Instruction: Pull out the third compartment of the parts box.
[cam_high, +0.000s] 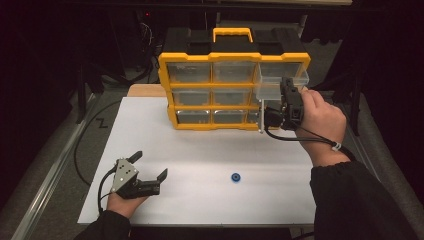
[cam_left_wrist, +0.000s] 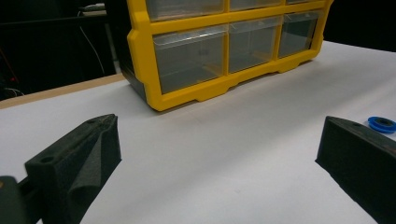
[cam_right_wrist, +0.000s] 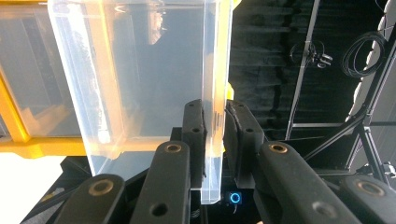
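Right tool (cam_high: 286, 95) pinching front wall of clear drawer (cam_high: 272, 82), pulled partway out of yellow organizer's (cam_high: 234, 85) top right slot. Left tool (cam_high: 148, 167) spread wide, low over white table (cam_high: 200, 165), near blue ring (cam_high: 235, 177).

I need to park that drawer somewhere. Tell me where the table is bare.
Widest bare patch: the white table between the yellow organizer and the blue ring. Also bare: the strip left of the organizer. Crowded spots: the near left corner, taken by the left gripper, and around the right gripper clamping the clear drawer.

Lab (black curtains (cam_high: 45, 45), light stands (cam_right_wrist: 327, 116))
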